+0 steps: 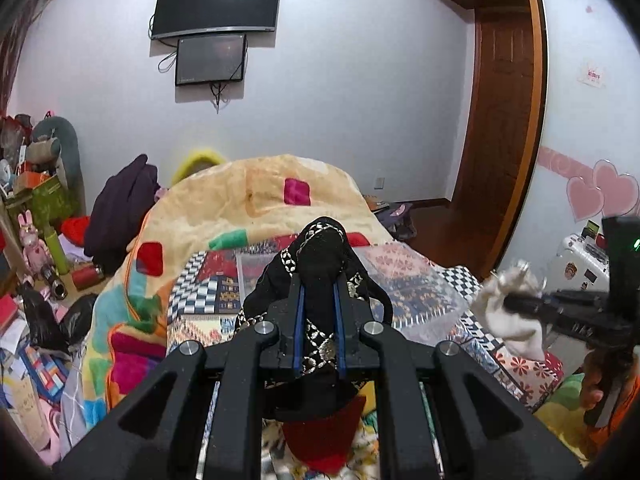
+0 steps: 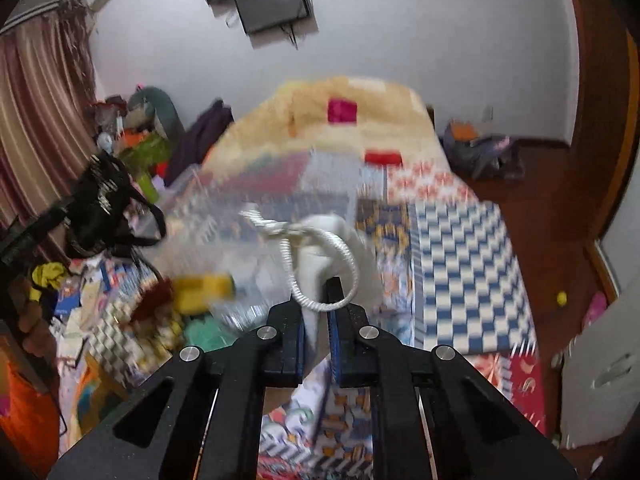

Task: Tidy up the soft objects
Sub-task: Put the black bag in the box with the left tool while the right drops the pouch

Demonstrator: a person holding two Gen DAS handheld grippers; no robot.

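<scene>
Gripping one black fabric pouch with gold embroidered trim [image 1: 320, 264], my left gripper [image 1: 318, 300] has its fingers clamped on it above the bed with the patchwork quilt [image 1: 420, 280]. My right gripper [image 2: 318, 300] has its fingers closed on one white cloth drawstring pouch with a twisted cord [image 2: 340, 240], also over the bed. Two dark wall-mounted screens [image 1: 216, 4] hang opposite; their labels are unreadable.

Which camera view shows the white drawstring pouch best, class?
The right wrist view: the white pouch fills the middle, its cord loop plain, pinched in the right claw. The left wrist view shows it only small, blurred, at the right edge.
</scene>
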